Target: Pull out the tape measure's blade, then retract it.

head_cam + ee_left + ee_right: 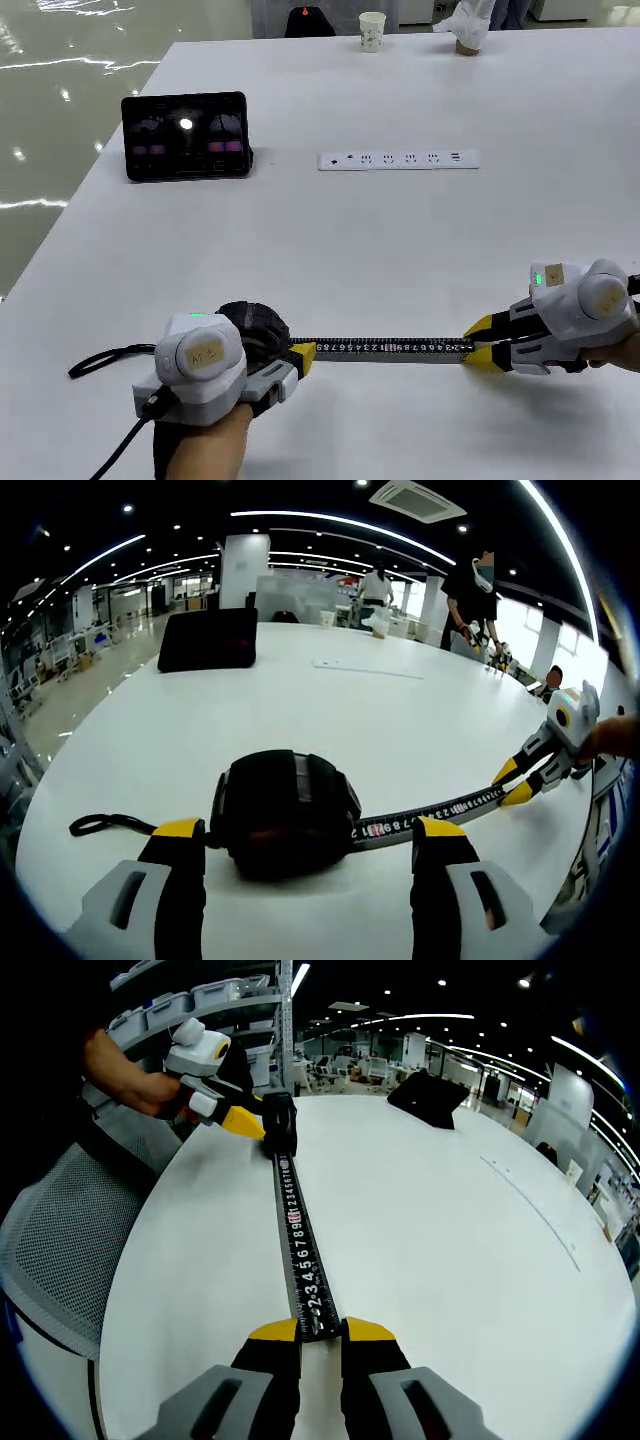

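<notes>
While the left gripper (310, 830) stands wide open around the tape measure's black case (262, 325), the right gripper (320, 1332) is closed narrow on the free end of the blade (385, 348). In the head view the case lies on the white table (420, 250) at about 7 o'clock. From it the blade runs flat along the tabletop toward 4 o'clock, numbers facing up, and ends between the right gripper's yellow tips.

In the left gripper view the case sits between the two jaws. It is close to the jaw on the strap side, with a clear gap at the jaw on the blade side (bracketed, not squeezed). A black wrist strap (105, 358) trails from the case toward 9 o'clock in the head view.

In the right gripper view the blade leads straight away toward 12 o'clock to the case, with the low numbers nearest the jaws.

Farther up the table in the head view, a dark tablet (186, 135) stands at 10 o'clock. A white power strip (398, 159) lies at about 1 o'clock, and a paper cup (372, 31) stands at 12 o'clock near the far edge.
</notes>
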`<state>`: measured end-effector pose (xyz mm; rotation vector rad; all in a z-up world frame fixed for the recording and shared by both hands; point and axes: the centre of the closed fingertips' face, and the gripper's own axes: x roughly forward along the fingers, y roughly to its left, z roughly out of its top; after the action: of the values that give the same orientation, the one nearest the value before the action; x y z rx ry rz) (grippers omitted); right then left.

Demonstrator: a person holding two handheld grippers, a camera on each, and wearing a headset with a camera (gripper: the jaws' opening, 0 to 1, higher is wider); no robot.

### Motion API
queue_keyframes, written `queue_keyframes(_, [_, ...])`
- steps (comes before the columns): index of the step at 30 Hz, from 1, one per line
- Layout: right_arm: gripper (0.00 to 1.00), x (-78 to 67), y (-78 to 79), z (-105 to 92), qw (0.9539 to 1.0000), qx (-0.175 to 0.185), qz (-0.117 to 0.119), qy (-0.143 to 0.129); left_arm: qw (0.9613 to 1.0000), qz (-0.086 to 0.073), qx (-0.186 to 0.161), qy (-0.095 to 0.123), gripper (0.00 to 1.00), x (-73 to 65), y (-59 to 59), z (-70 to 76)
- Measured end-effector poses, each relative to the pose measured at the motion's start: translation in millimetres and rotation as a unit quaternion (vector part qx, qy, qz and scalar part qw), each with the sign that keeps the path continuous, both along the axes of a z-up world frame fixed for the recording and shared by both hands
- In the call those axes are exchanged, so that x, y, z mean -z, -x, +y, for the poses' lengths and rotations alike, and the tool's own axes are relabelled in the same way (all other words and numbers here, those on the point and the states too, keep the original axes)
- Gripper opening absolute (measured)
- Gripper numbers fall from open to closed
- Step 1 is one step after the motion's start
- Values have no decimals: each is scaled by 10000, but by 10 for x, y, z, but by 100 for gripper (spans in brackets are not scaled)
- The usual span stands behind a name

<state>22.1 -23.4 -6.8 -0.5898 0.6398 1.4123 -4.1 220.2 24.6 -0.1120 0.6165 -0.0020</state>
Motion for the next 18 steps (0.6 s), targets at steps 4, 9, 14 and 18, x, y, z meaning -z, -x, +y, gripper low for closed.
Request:
queue_keyframes(4, [11, -2, 7, -1, 10000, -12, -4, -8, 9999, 43, -109, 48, 81, 41, -51, -6])
queue_keyframes(9, [11, -4, 6, -2, 10000, 29, 16, -34, 9995, 86, -298, 79, 79, 78, -88, 35])
queue_keyframes(14, [11, 1, -2, 1, 10000, 47, 25, -43, 9988, 132, -448, 140, 75, 107, -116, 80])
queue_keyframes(18, [11, 7, -8, -2, 10000, 41, 22, -41, 9981, 144, -572, 162, 72, 119, -134, 107])
